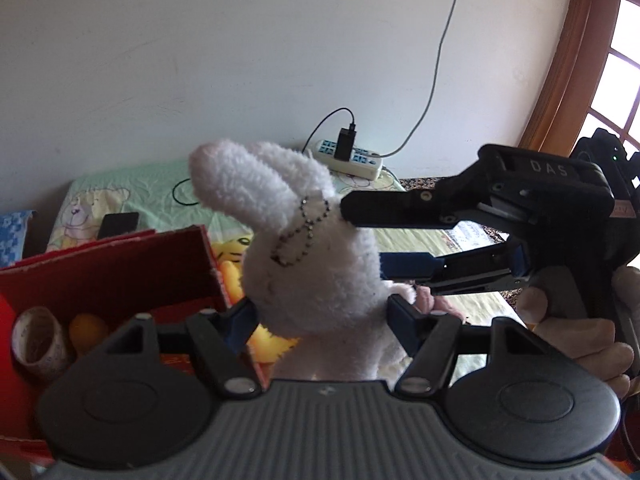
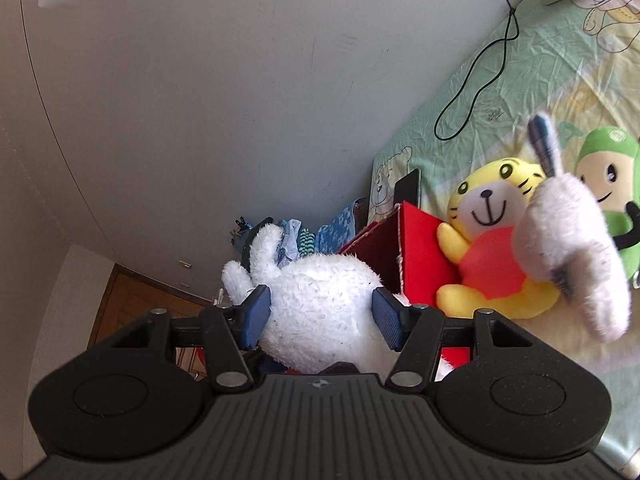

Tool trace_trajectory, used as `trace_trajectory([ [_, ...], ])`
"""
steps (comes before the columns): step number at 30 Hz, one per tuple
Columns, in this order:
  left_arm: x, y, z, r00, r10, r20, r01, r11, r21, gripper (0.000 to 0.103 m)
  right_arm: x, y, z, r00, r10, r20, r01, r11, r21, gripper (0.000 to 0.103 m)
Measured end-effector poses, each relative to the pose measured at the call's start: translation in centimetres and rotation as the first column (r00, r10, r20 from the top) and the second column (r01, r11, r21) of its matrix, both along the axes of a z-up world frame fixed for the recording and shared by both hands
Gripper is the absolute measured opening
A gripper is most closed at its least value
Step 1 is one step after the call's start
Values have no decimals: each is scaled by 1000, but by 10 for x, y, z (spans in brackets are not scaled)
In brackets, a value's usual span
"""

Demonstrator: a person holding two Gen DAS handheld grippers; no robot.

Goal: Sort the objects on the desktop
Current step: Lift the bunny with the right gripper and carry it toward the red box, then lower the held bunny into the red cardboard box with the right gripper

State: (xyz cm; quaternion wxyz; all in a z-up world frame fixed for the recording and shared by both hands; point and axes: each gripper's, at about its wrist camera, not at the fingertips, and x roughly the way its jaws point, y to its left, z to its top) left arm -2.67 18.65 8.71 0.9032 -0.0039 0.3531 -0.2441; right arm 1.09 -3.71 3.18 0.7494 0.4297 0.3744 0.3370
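White plush rabbit point(image 1: 312, 264) hangs clamped in both my jaws, left gripper point(image 1: 324, 316) and right gripper point(image 2: 322, 316), ears up; red box point(image 1: 112, 268) lies just left below.

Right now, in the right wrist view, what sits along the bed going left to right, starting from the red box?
red box → yellow tiger plush → grey-white plush rabbit → green plush doll
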Motion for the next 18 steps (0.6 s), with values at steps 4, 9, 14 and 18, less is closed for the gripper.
trace_trajectory([
  [4, 12, 39, -8, 1000, 24, -11, -24, 1000, 5, 69, 2, 43, -4, 1000, 9, 12, -9, 1000, -24, 60],
  [9, 31, 72, -22, 999, 29, -35, -28, 999, 22, 69, 3, 81, -11, 1000, -11, 16, 12, 999, -48, 60],
  [14, 43, 104, -27, 997, 12, -70, -12, 1000, -5, 70, 12, 103, -18, 1000, -30, -3, 30, 998, -58, 58],
  [18, 56, 119, -24, 999, 27, -47, -26, 999, 19, 69, 22, 123, -16, 1000, -18, 18, 19, 997, -79, 57],
])
